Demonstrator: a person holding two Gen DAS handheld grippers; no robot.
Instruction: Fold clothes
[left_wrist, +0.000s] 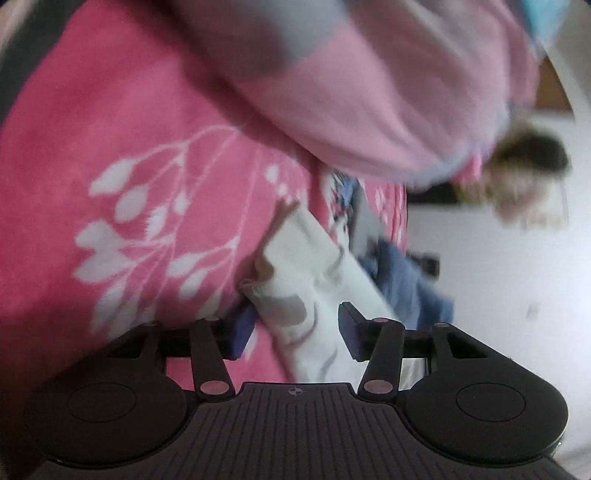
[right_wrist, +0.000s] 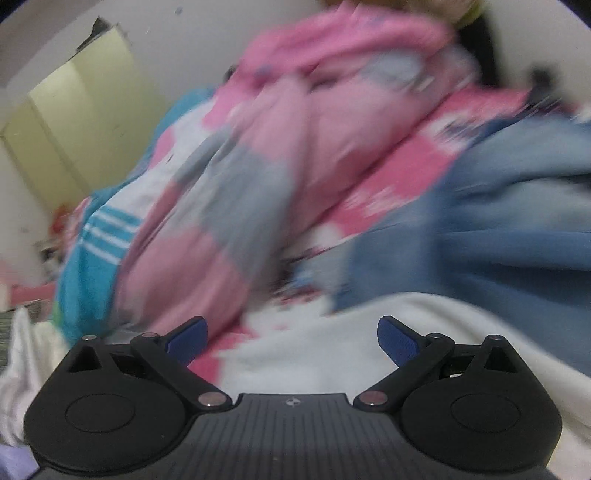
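Note:
In the left wrist view a white garment (left_wrist: 314, 280) with brown and grey patches lies on a pink bedspread (left_wrist: 129, 166) printed with white leaves. My left gripper (left_wrist: 295, 330) is open. The garment runs between its blue pads (left_wrist: 240, 332), and the pads do not visibly pinch it. A large pink and grey garment (left_wrist: 369, 92) hangs blurred across the top. In the right wrist view my right gripper (right_wrist: 291, 341) stands wide open with nothing in it, above a white cloth (right_wrist: 369, 354). The pink and grey garment (right_wrist: 258, 155) is heaped ahead of it.
A blue garment (right_wrist: 498, 221) lies at the right, also seen as a blue garment (left_wrist: 406, 288) by the bed's edge. A turquoise piece with white stripes (right_wrist: 99, 229) sits at the left. Behind are a white wall (left_wrist: 498, 277), a pale yellow cupboard (right_wrist: 66, 110) and a fuzzy brown object (left_wrist: 528, 177).

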